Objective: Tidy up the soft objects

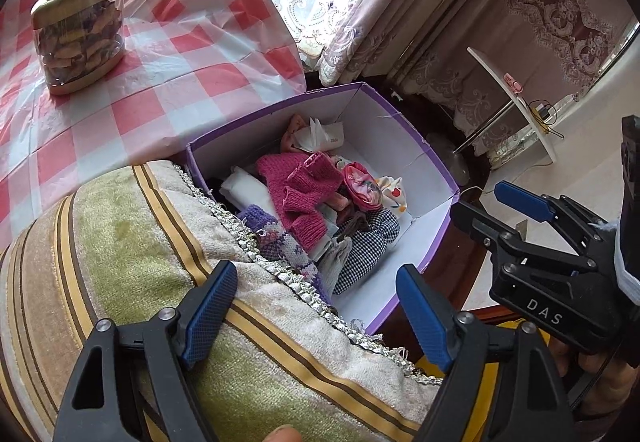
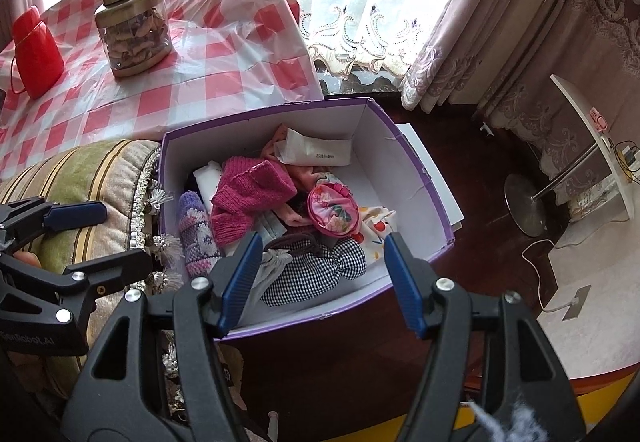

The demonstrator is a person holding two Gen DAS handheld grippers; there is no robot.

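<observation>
Both claws, left (image 1: 316, 308) and right (image 2: 320, 280), hung spread, empty. Box (image 2: 412, 178) sat ahead of right claw, checked cloth (image 2: 316, 274) nearest. Best pinched low on one fold.

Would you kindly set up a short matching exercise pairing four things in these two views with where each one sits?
Things:
1. jar
2. pink knit
3. checked cloth
4. white stand

Places:
A. near corner of the box
B. on the chequered tablecloth
C. on the floor by the curtain
D. middle of the box

Pairs: 1-B, 2-D, 3-A, 4-C
</observation>
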